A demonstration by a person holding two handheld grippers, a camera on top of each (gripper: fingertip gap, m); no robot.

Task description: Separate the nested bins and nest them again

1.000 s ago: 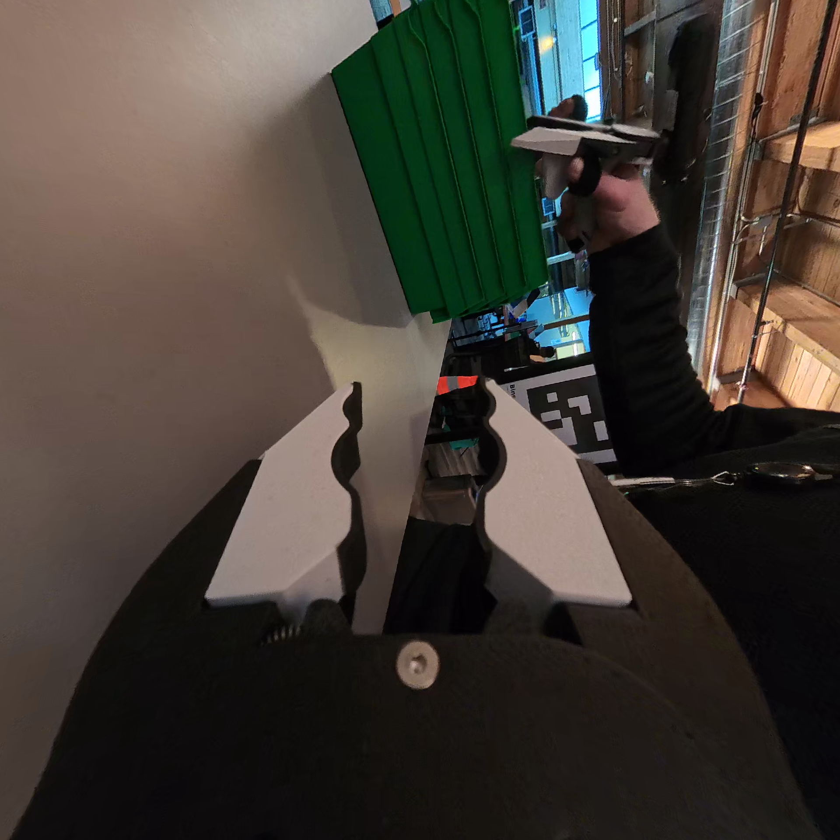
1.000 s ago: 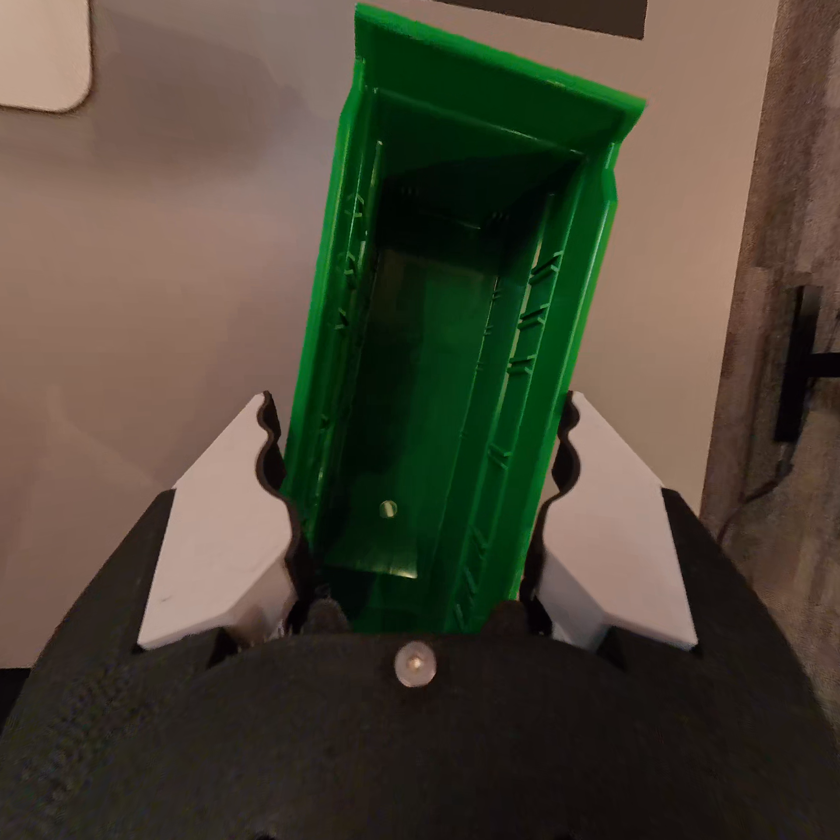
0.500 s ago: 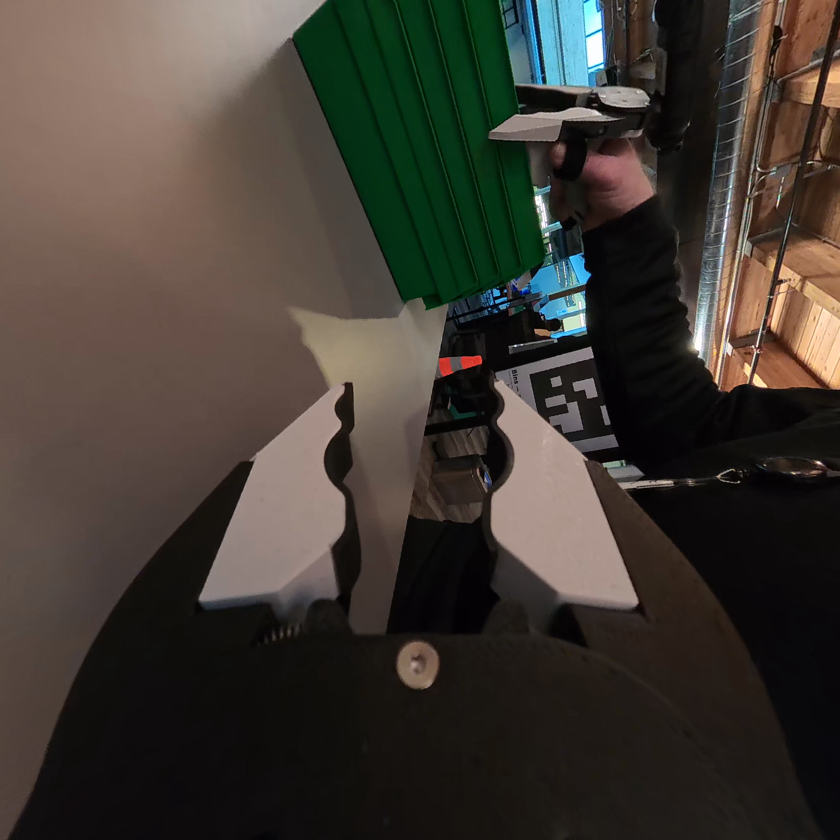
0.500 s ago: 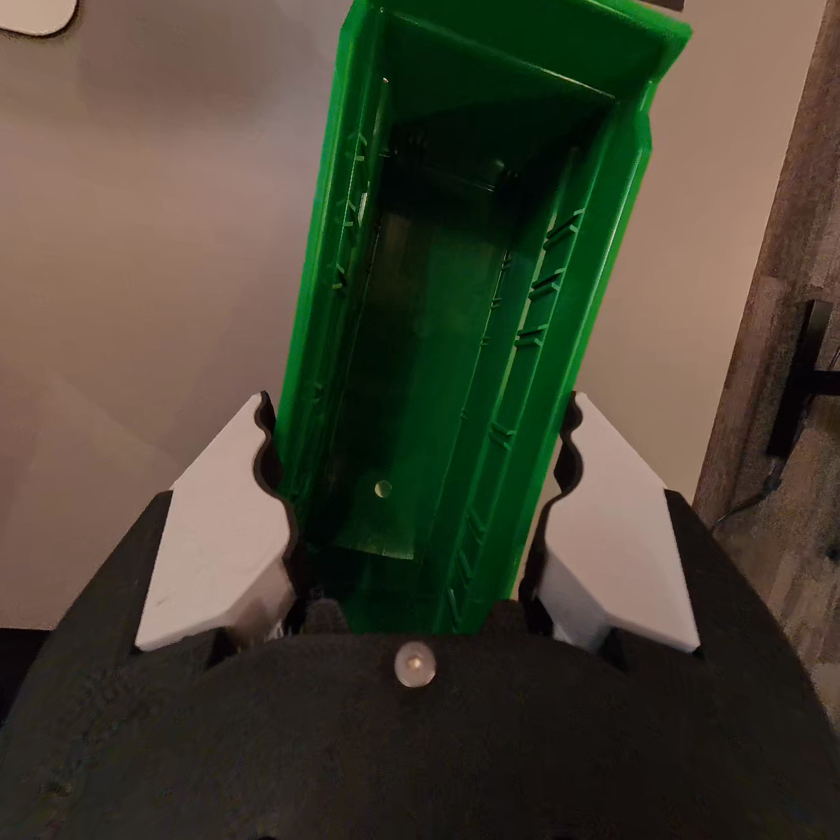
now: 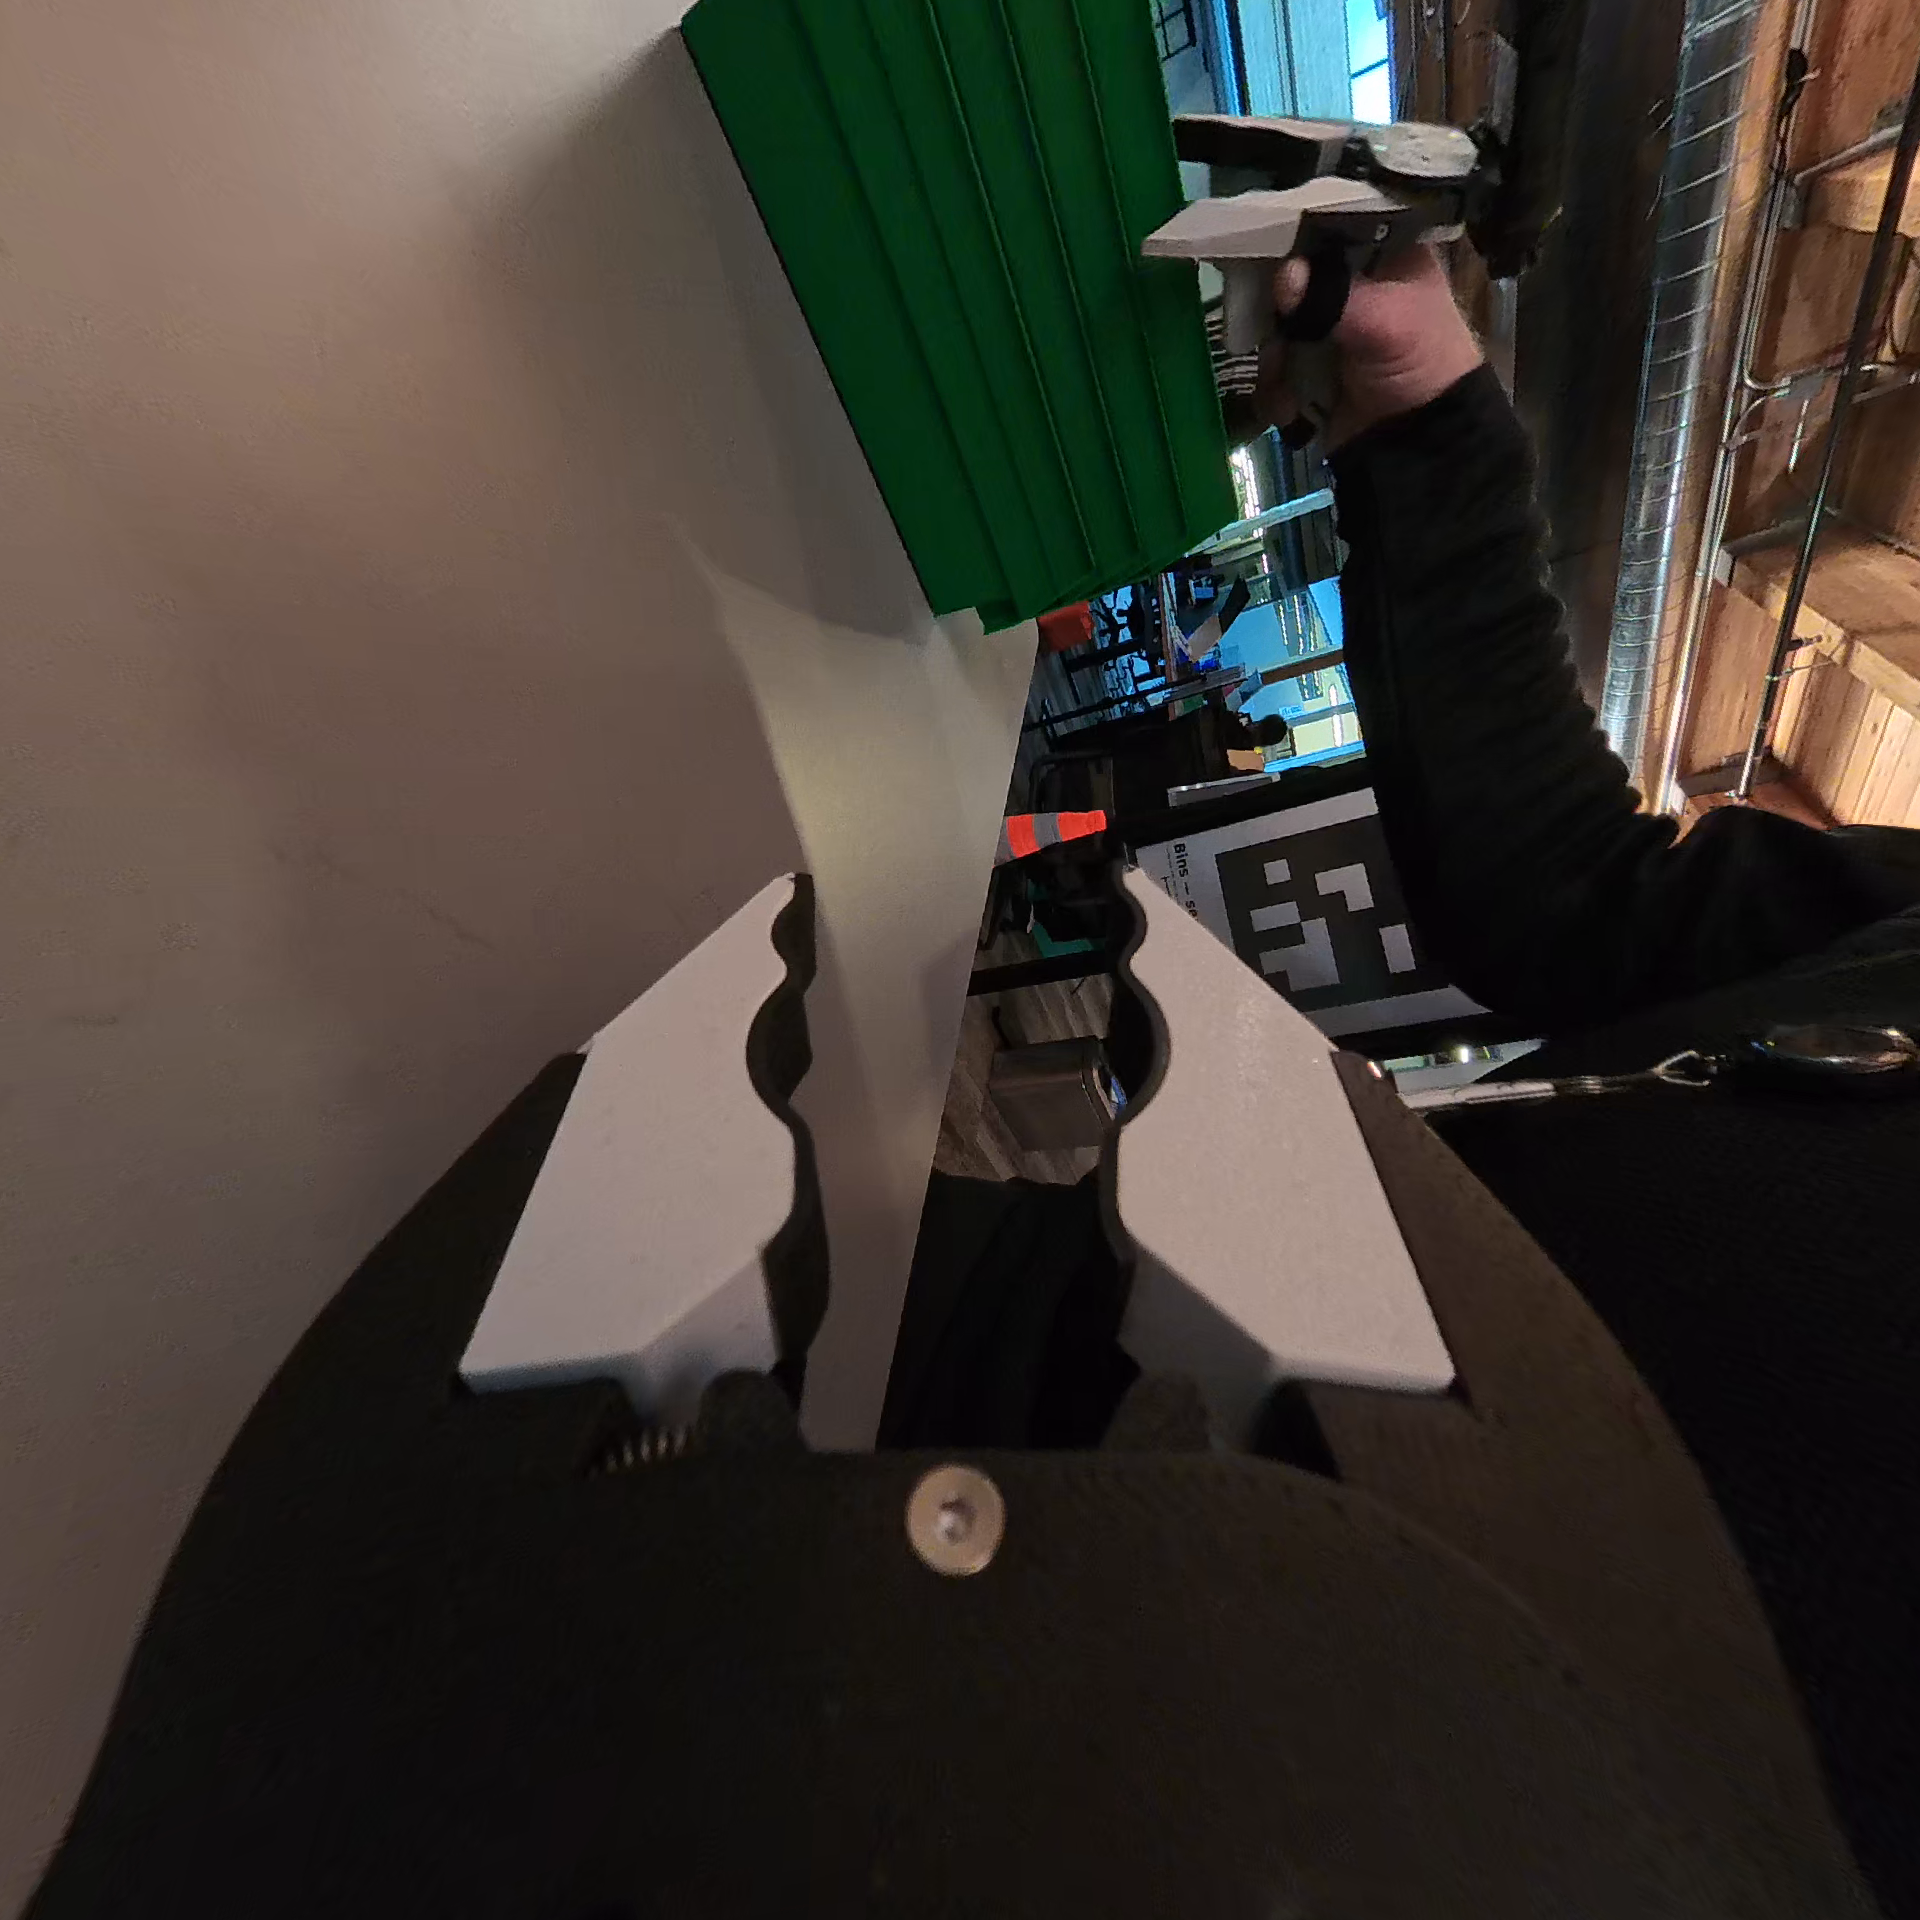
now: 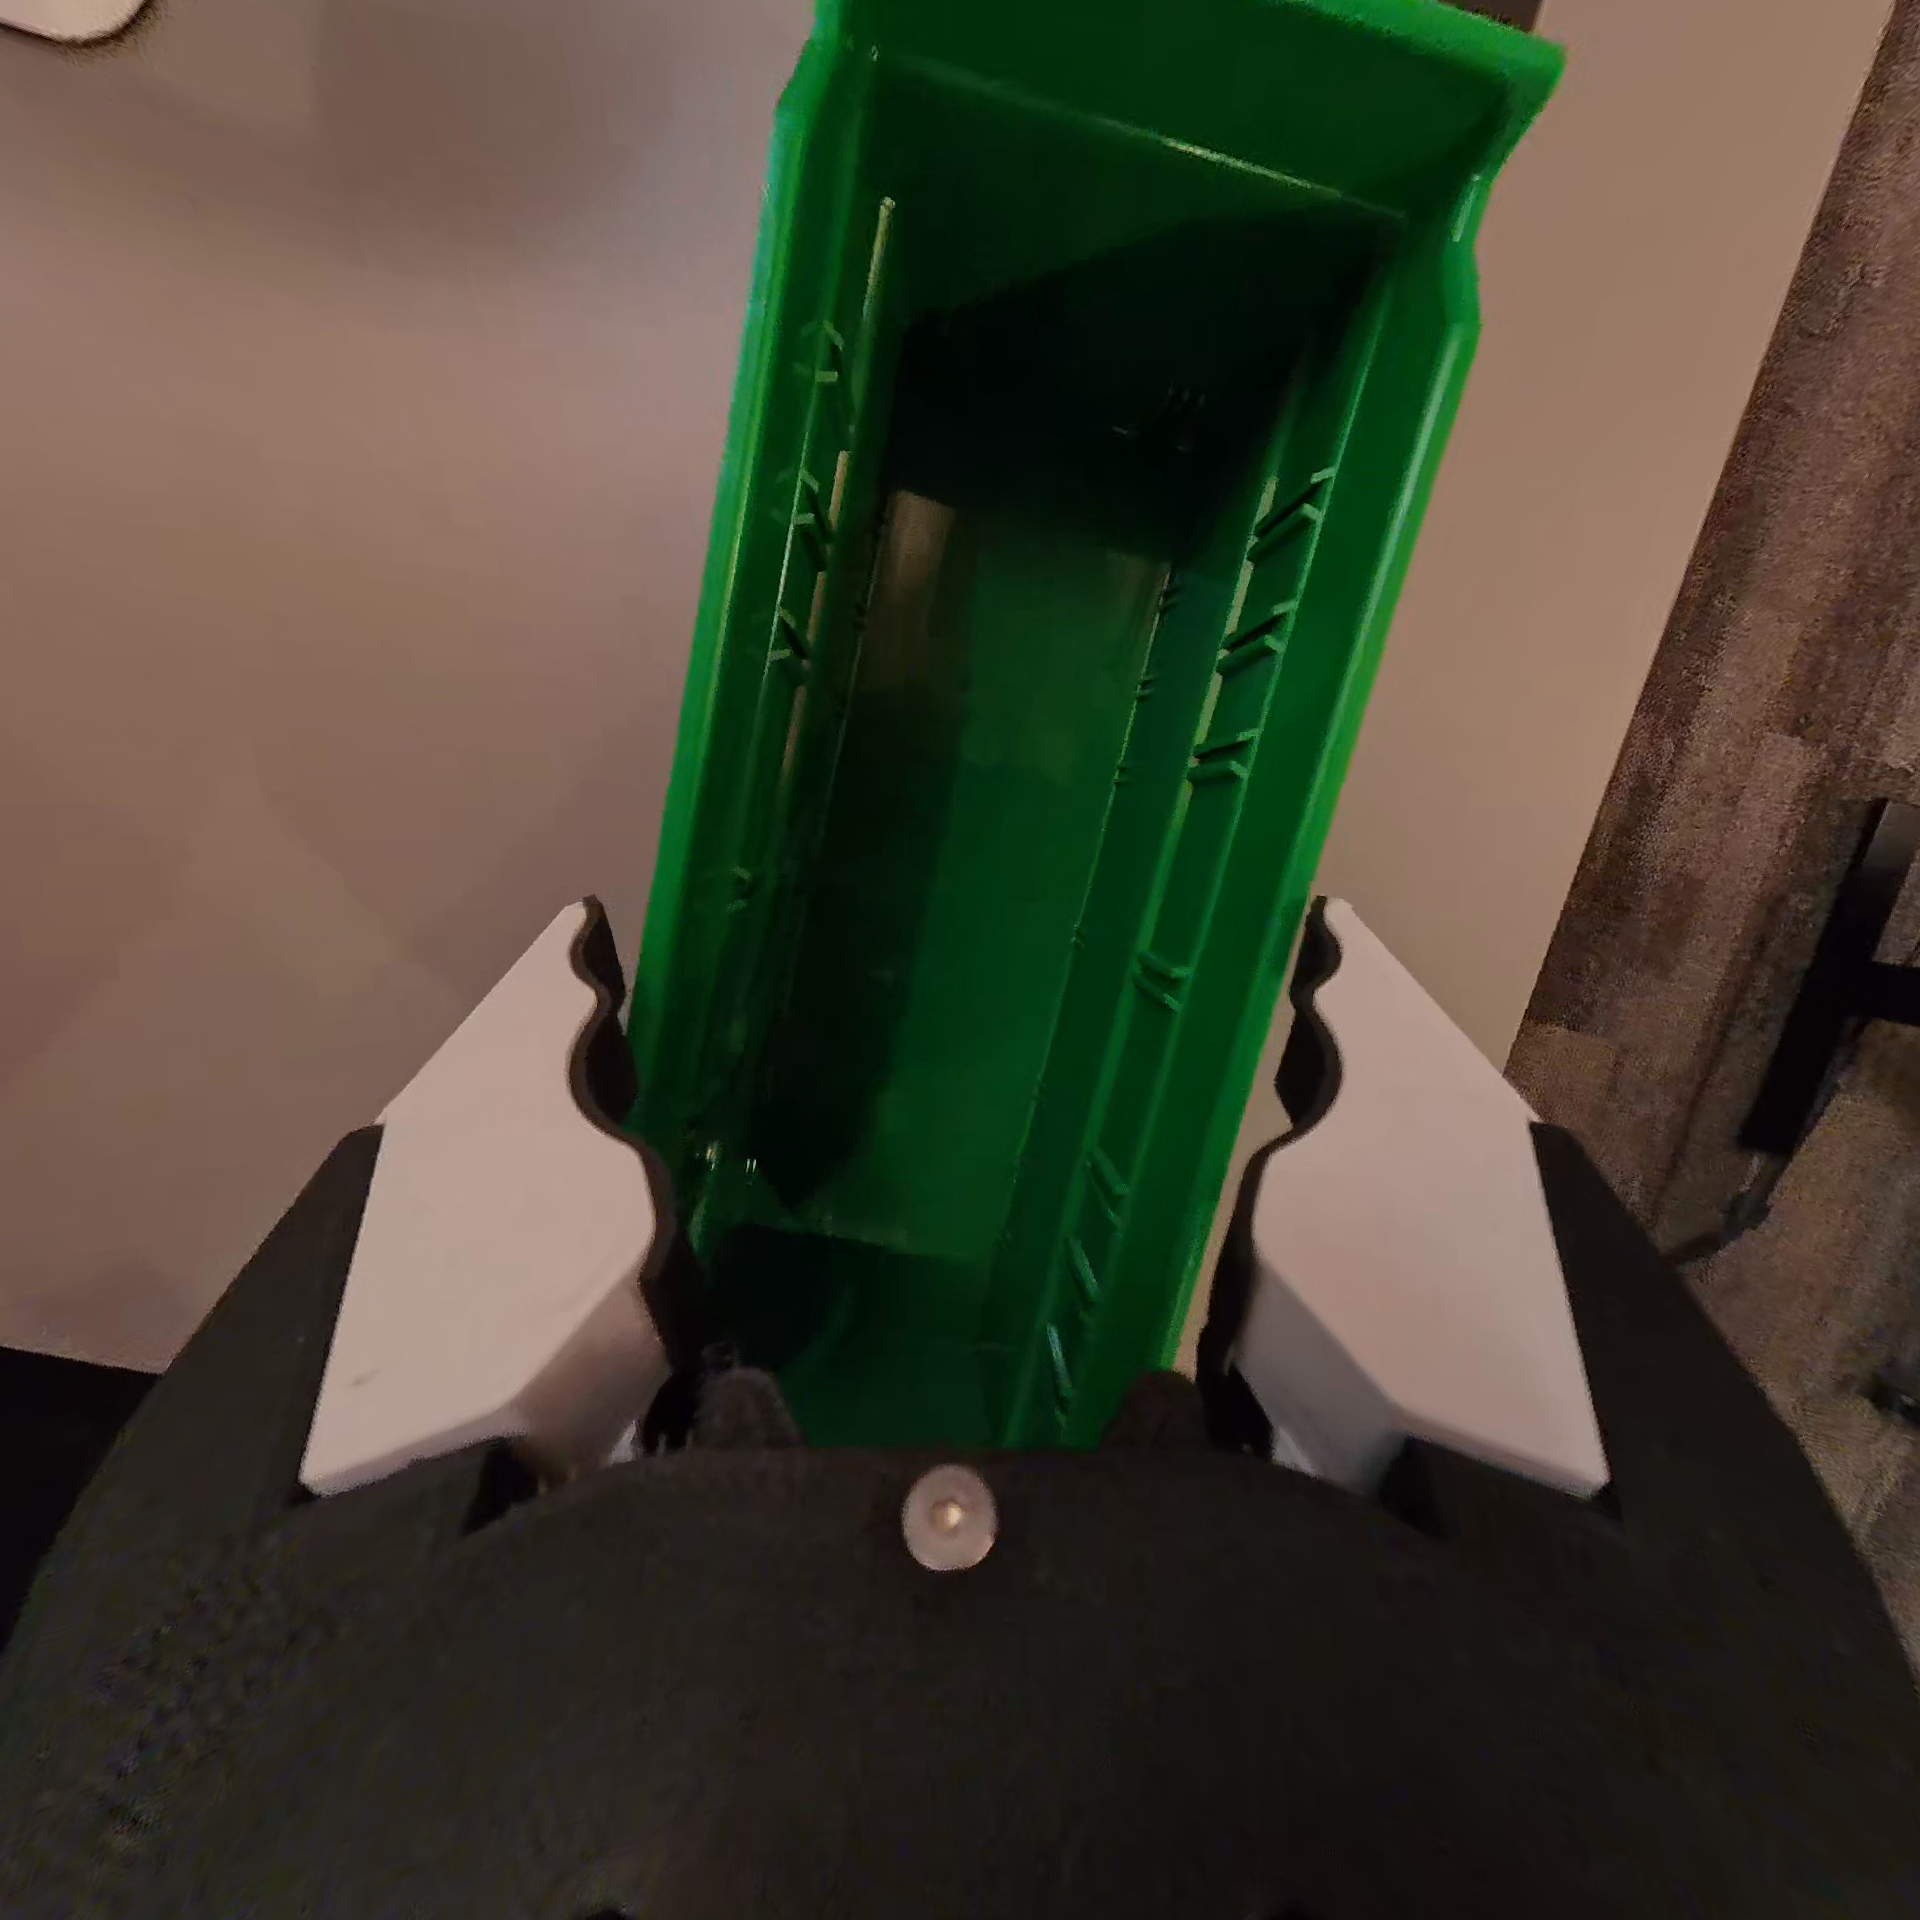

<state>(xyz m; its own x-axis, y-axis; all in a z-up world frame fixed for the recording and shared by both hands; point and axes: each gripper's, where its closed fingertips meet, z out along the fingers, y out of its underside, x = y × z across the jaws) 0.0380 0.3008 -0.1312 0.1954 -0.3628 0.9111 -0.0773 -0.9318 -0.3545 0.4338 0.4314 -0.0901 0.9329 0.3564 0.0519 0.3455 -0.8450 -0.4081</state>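
Note:
A stack of nested green bins [image 6: 1039, 727] stands on the pale table [image 6: 312, 520], its open top facing the right wrist camera. My right gripper [image 6: 954, 914] is shut on the near end of the stack, one finger against each long side. In the left wrist view the stack [image 5: 987, 312] shows its stepped side walls, with the right gripper [image 5: 1164, 187] clamped on its upper end. My left gripper [image 5: 961, 894] is open and empty, well short of the bins. The table's edge [image 5: 883, 935] runs between its fingers in the view.
A person's black sleeve [image 5: 1475, 675] and hand hold the right gripper. Beyond the table are a board with a black-and-white marker [image 5: 1320, 914], an orange cone [image 5: 1049, 831] and wooden shelving [image 5: 1849, 623]. Grey floor [image 6: 1714, 727] lies right of the table.
The right gripper has carried the bin stack onward over the table; the stack sits higher in the left view and nearer in the right view. The left gripper has stayed open and almost still.

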